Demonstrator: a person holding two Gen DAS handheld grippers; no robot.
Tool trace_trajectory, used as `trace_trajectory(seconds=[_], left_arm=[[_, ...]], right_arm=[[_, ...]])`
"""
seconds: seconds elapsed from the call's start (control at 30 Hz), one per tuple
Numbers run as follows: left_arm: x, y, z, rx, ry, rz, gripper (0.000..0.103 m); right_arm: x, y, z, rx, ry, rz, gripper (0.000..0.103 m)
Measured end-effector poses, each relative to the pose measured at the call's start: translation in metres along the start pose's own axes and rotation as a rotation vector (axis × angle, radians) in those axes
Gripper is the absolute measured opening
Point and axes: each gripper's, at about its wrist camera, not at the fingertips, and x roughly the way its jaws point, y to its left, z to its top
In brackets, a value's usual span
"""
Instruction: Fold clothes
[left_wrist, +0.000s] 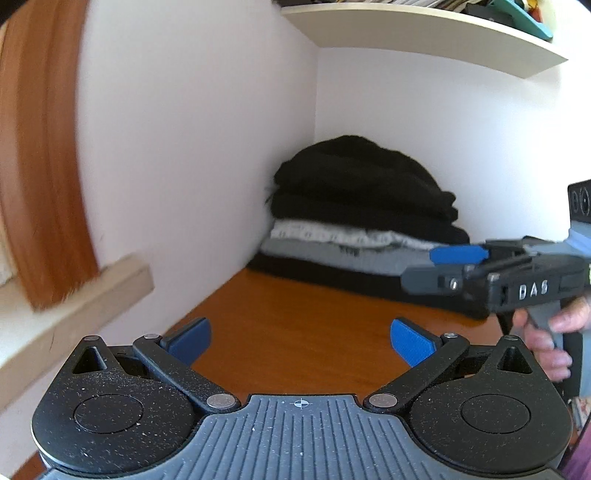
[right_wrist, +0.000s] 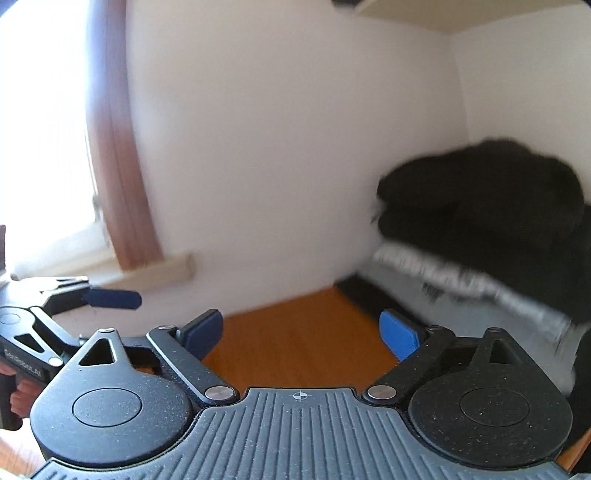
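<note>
A stack of folded clothes (left_wrist: 354, 218) sits in the corner on the orange wooden table (left_wrist: 295, 321): black garments on top, white and grey ones under them, a black one at the bottom. In the right wrist view the same stack (right_wrist: 491, 229) is blurred and fills the right side. My left gripper (left_wrist: 301, 341) is open over bare table, nothing between its blue pads. My right gripper (right_wrist: 301, 334) is open too, with only table between its pads. The right gripper (left_wrist: 436, 267) also shows at the right edge of the left wrist view, held by a hand (left_wrist: 554, 339), just in front of the stack.
White walls meet behind the stack. A cream shelf (left_wrist: 424, 33) hangs above with items on it. A window sill (left_wrist: 74, 314) and an orange-brown curtain (left_wrist: 44, 166) are on the left. The left gripper (right_wrist: 70, 306) shows at the left edge of the right wrist view.
</note>
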Motion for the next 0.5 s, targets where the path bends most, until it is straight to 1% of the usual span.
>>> trace_trajectory(seconds=[0.07, 0.17, 0.23, 0.33, 0.47, 0.5], left_arm=[[0.002, 0.007, -0.011, -0.008, 0.013, 0.005, 0.103], [0.008, 0.016, -0.027, 0.011, 0.048, 0.04, 0.103], [0.012, 0.023, -0.037, 0.01, 0.077, 0.054, 0.103], [0.021, 0.031, -0.049, 0.004, 0.109, 0.063, 0.103], [0.03, 0.037, -0.054, 0.004, 0.16, 0.051, 0.103], [0.029, 0.039, -0.054, -0.003, 0.161, 0.05, 0.103]], right_arm=[[0.01, 0.024, -0.008, 0.021, 0.045, -0.027, 0.099], [0.028, 0.056, -0.022, 0.052, 0.114, -0.075, 0.1], [0.039, 0.062, -0.039, 0.064, 0.149, -0.117, 0.102], [0.045, 0.068, -0.053, 0.062, 0.181, -0.167, 0.103], [0.056, 0.075, -0.064, 0.028, 0.223, -0.192, 0.103], [0.059, 0.077, -0.067, 0.019, 0.234, -0.197, 0.103]])
